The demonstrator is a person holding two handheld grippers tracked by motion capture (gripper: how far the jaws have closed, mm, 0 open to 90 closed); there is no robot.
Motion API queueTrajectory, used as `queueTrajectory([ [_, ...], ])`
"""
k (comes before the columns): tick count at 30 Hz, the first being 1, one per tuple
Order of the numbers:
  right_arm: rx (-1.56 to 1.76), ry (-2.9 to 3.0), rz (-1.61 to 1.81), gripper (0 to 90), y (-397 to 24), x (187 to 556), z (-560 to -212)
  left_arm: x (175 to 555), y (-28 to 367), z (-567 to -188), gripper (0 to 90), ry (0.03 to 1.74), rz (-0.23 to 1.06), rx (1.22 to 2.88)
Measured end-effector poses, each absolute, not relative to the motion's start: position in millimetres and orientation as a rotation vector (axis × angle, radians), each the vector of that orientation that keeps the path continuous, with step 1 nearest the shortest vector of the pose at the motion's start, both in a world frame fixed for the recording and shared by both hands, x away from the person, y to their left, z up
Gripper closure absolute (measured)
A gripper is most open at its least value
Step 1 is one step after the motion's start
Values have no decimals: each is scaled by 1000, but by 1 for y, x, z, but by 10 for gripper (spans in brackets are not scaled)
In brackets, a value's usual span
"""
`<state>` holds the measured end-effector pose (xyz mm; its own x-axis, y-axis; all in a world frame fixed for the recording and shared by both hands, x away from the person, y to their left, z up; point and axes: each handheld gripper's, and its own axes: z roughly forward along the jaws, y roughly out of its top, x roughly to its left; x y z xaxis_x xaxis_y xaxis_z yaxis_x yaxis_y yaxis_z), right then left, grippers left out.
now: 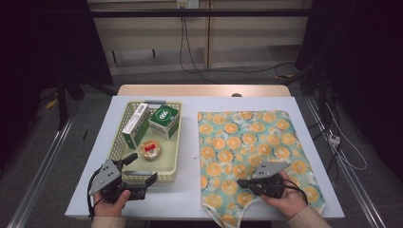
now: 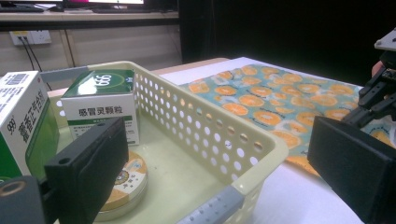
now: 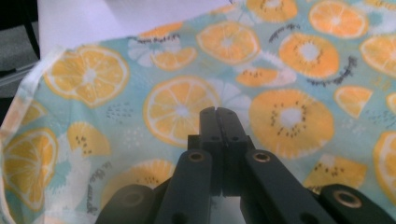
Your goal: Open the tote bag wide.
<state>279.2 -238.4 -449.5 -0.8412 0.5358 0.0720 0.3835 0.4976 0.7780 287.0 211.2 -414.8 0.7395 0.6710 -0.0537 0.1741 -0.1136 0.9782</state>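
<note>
The orange-print cloth (image 1: 252, 152) lay flat at the right of the frame on the worktop (image 1: 190, 190). I judged it light, limp and prone to bunching, best taken at a hem or corner. My right hand-held gripper (image 1: 240, 182) rested low over its lower part, jaws pressed together, nothing visibly pinched. My left hand-held gripper (image 1: 141, 167) gaped wide at the basket (image 1: 119, 142), lower left.
</note>
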Motion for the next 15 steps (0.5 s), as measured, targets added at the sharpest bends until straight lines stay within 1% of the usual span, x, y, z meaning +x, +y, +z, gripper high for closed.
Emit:
queueTrajectory([
  [1,756,2569,1283,884,-241,277,-447,287,211,-415,50,689,481,1659],
  [2,778,2561,1297,755,-243,274,-446,287,212,-415,49,686,482,1660],
  [3,778,2561,1297,755,-243,274,-446,287,212,-415,49,681,485,1662],
  [4,826,2519,1293,568,-249,268,-443,287,212,-415,50,682,487,1665],
  [7,829,2531,1285,374,-259,257,-439,286,212,-415,50,690,483,1661],
  [9,833,2550,1273,293,-266,251,-438,286,211,-415,50,685,481,1665],
  [10,833,2550,1273,293,-266,251,-438,286,210,-415,50,685,484,1666],
  [11,830,2557,1261,264,-269,248,-439,287,210,-414,50,681,486,1668],
  [13,804,2584,1148,301,-275,243,-446,287,209,-414,50,679,488,1671],
  [14,798,2600,1132,346,-276,242,-449,287,208,-414,50,682,485,1669],
  [15,795,2602,1114,413,-277,242,-452,287,208,-415,50,684,484,1668],
])
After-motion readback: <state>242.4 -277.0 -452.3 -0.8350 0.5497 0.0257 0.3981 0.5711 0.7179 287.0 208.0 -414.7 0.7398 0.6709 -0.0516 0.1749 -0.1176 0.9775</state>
